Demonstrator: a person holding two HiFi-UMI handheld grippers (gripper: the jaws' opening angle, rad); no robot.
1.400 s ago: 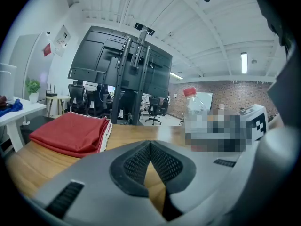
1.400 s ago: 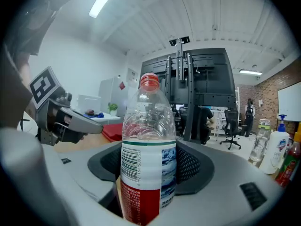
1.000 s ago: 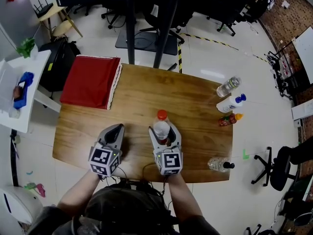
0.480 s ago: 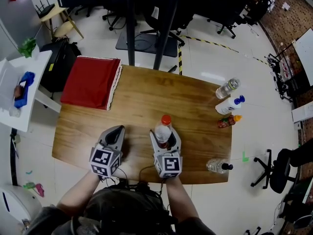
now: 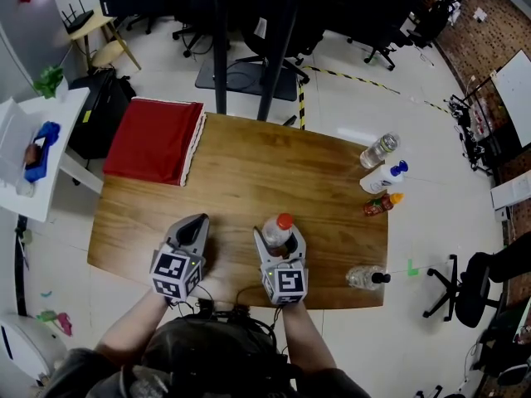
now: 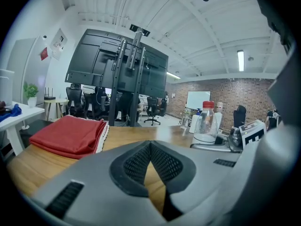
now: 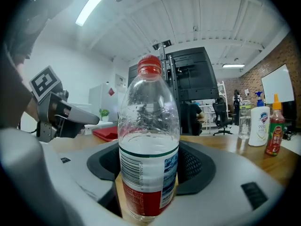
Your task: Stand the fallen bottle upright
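A clear plastic bottle (image 5: 278, 230) with a red cap and a red-and-white label stands upright between the jaws of my right gripper (image 5: 280, 235), near the table's front edge. In the right gripper view the bottle (image 7: 149, 145) fills the middle, and both pads press its lower body; my right gripper (image 7: 150, 171) is shut on it. I cannot tell whether its base touches the wood. To its left my left gripper (image 5: 197, 220) rests low over the table, jaws together and holding nothing. In the left gripper view, that gripper (image 6: 150, 145) points toward the far table edge, with the bottle (image 6: 205, 124) off to the right.
A folded red cloth (image 5: 156, 138) lies at the far left of the wooden table (image 5: 249, 164). A clear bottle (image 5: 380, 149), a white bottle (image 5: 380, 177) with a blue cap and a red sauce bottle (image 5: 377, 205) stand along the right edge. Another clear bottle (image 5: 365, 277) lies on its side at the front right corner.
My right gripper has drawn the upright bottle toward the table's front edge and slightly lower. My left gripper has stayed in place.
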